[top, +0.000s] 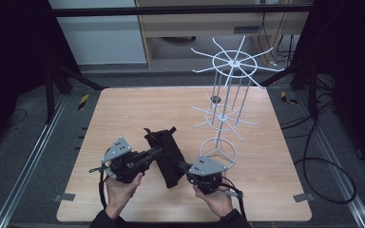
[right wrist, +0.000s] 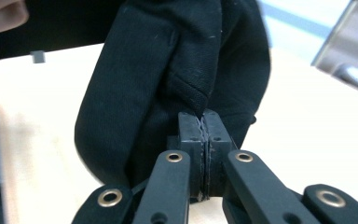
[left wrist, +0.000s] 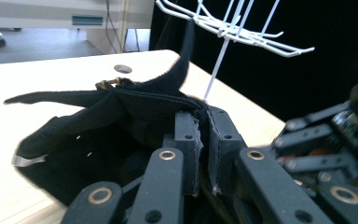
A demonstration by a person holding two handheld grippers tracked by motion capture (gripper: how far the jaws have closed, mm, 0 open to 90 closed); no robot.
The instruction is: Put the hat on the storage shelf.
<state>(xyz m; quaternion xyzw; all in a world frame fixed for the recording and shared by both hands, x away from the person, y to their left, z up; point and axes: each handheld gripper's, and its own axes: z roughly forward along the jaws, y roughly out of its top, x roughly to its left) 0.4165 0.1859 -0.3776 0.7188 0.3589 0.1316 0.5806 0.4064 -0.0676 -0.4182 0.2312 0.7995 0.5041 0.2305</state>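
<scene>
A black fabric pouch lies on the wooden table between my two grippers, with straps sticking out at its far end. My left gripper reaches in from the left and is shut on the pouch. In the left gripper view a fold of the cloth is pinched between the jaws of the left gripper. My right gripper comes from the near right. In the right gripper view the right gripper is shut on a thin edge of the black cloth, which bulges above the jaws.
A white wire display rack with two tiers of hooks stands on a ring base at the table's right, just beyond my right gripper. Its hooks spread above the pouch in the left gripper view. A small hole marks the tabletop's far side.
</scene>
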